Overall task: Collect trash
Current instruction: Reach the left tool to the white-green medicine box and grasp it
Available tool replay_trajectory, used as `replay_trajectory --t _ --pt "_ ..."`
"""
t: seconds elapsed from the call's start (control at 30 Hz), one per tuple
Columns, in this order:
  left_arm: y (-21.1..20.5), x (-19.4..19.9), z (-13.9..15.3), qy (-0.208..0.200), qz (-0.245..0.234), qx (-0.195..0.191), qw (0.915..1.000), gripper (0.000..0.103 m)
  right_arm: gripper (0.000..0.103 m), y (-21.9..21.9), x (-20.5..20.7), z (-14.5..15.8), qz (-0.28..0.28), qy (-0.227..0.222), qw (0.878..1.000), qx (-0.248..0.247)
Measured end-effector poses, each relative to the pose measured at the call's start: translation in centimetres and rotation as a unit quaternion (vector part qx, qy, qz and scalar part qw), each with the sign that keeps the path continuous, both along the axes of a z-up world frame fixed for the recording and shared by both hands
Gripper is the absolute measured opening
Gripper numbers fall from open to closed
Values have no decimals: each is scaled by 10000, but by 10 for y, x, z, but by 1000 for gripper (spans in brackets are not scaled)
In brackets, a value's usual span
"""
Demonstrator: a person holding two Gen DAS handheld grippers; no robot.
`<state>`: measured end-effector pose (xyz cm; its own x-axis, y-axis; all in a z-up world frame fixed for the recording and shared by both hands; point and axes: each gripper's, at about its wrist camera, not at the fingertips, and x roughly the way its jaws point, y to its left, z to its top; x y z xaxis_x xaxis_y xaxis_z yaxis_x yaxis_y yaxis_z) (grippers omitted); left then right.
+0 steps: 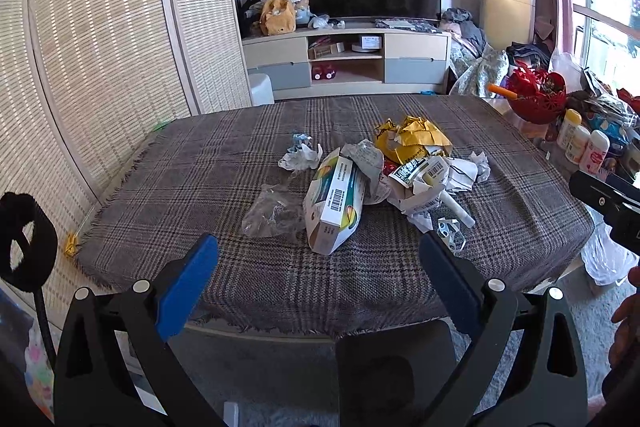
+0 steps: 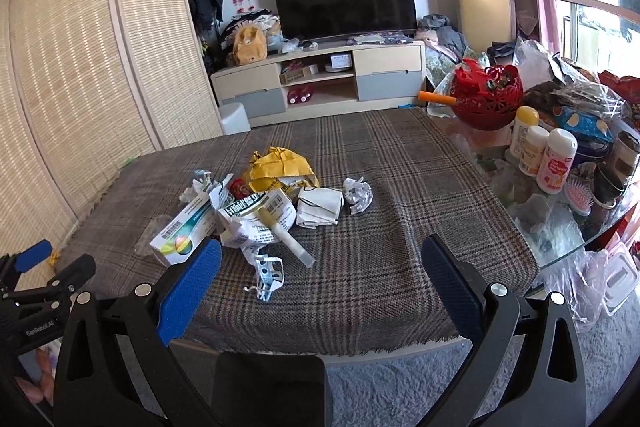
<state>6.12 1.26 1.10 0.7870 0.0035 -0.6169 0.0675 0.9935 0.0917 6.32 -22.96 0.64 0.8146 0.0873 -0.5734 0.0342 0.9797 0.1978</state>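
Observation:
A heap of trash lies on the plaid cloth of the table (image 1: 240,163): a white carton (image 1: 334,205), a yellow crumpled wrapper (image 1: 414,139), crumpled paper (image 1: 300,159), a clear plastic bag (image 1: 272,213) and a white tube (image 1: 458,209). My left gripper (image 1: 318,251) is open and empty, just short of the carton. In the right wrist view the carton (image 2: 182,231), wrapper (image 2: 280,165), tube (image 2: 286,239) and a paper ball (image 2: 358,195) show. My right gripper (image 2: 322,255) is open and empty, near the table's front edge.
A red basket (image 2: 486,99), bottles (image 2: 556,161) and bags crowd the glass table at right. A woven screen (image 1: 100,47) stands left. A TV stand (image 2: 320,75) is behind. A dark chair back (image 1: 394,367) sits below the table edge.

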Motion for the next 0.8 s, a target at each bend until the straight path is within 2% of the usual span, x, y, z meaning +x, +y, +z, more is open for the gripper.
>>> replay_trajectory --t 0.17,0.3,0.47,0.6,0.73,0.8 --pt "-1 28 0 188 -55 -73 9998 95 100 7 38 -14 274 486 9984 123" --pt "5 51 -16 505 -3 -78 9987 95 100 16 61 -41 487 944 9941 236" --pt "13 80 -38 910 -20 -74 9958 94 100 40 74 -60 797 1229 9891 130" --pt "13 100 -49 1066 -92 -53 9942 92 89 54 78 -66 969 1313 9866 -8" --pt "6 111 -62 1268 -300 -33 9915 85 75 61 88 -82 1076 1560 9819 14" --pt "2 116 -69 1340 -349 53 9904 84 73 65 93 -92 1102 1676 9797 -8"
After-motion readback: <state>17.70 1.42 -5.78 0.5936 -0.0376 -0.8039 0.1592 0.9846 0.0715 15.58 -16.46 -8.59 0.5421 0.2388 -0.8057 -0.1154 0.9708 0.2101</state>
